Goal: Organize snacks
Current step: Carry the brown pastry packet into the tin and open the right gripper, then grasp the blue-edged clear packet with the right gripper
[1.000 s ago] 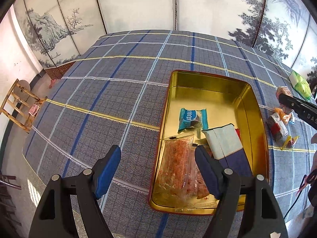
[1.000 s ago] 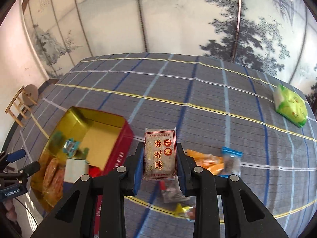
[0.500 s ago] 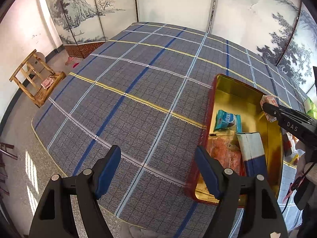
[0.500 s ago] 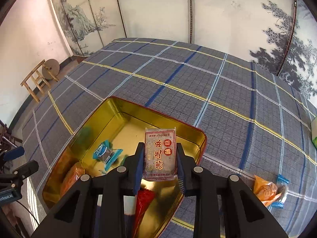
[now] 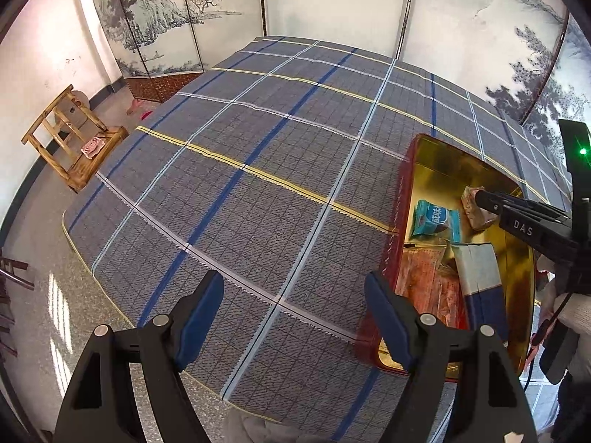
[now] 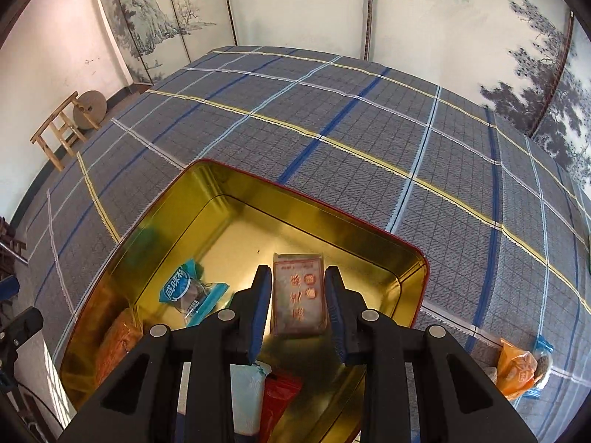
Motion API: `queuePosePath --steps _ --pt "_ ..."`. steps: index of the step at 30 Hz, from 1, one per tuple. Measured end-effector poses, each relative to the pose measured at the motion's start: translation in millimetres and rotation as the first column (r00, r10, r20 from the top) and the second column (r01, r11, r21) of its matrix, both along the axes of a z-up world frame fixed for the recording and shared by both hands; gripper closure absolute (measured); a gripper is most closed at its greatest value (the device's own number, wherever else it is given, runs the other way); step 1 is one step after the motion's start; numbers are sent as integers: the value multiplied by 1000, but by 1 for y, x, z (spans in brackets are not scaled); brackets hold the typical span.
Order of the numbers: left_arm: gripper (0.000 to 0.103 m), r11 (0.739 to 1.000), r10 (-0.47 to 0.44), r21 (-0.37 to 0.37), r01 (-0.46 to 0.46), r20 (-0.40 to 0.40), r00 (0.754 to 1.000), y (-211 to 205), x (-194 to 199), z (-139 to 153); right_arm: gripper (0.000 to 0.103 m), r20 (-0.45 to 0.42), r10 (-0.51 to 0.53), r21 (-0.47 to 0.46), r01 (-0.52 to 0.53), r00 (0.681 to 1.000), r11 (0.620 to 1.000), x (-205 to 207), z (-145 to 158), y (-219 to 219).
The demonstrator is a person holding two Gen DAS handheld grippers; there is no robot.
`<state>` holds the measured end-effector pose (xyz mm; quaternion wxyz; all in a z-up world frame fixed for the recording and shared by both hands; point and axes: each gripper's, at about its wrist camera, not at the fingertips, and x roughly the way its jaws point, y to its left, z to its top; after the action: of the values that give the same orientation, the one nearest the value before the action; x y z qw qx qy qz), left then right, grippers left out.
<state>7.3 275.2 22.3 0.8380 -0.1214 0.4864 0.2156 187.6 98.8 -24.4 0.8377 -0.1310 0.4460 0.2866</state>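
A gold tin with a red rim (image 6: 317,199) sits on the plaid cloth; it also shows in the left wrist view (image 5: 410,170). My right gripper (image 6: 297,302) hangs over the tin, its jaws a little apart around a red-printed cake packet (image 6: 299,291) that looks blurred and loose between them. The packet shows in the left wrist view (image 5: 474,208) at the right gripper's tip. Inside lie a blue packet (image 6: 184,288), an orange packet (image 6: 118,336), a white-and-blue box (image 5: 478,269) and a red packet (image 6: 277,395). My left gripper (image 5: 293,310) is open and empty over the cloth left of the tin.
An orange snack bag (image 6: 515,369) and a small blue-edged packet (image 6: 543,358) lie on the cloth right of the tin. A wooden stool (image 5: 70,136) stands on the floor at the left. Painted screens (image 5: 332,7) stand behind the table.
My right gripper has moved left over the tin, lowered, and opened slightly around the cake packet. My left gripper has swung left, away from the tin.
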Motion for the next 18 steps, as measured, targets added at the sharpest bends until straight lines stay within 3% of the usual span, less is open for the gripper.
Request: queuePosePath --steps 10,18 --pt "27 999 -32 -3 32 8 999 -13 7 2 70 13 -36 122 34 999 992 -14 33 -36" --pt "27 995 -97 4 97 18 995 -36 16 6 70 67 -204 112 196 977 974 -1 54 -136"
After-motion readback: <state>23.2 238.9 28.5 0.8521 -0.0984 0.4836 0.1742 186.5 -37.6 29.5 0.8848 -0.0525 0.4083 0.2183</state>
